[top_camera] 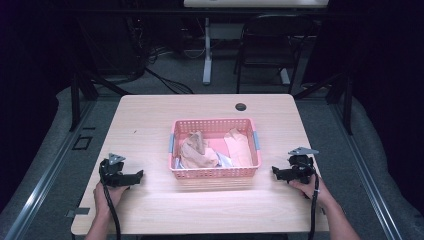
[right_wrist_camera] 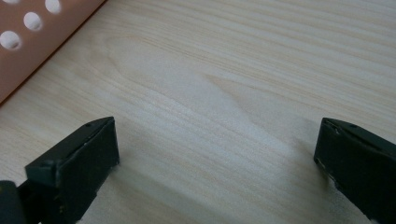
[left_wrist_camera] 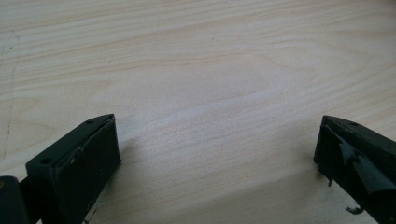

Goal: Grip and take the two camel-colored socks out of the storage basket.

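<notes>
Left gripper [top_camera: 134, 176]: we hold it near the table's [top_camera: 150, 112] front-left corner, jaws spread wide, grasping nothing.
Right gripper [top_camera: 276, 172]: ours too, near the right edge, jaws likewise released.
Pink basket [top_camera: 215, 173]: mid-table between them, holding beige socks [top_camera: 197, 150].

Table [top_camera: 150, 210] brightly lit from overhead, room toward twelve o'clock dim, corners near black, soft glare patch at centre in both gripper views, faint shadows beside jaws, high view slightly soft
</notes>
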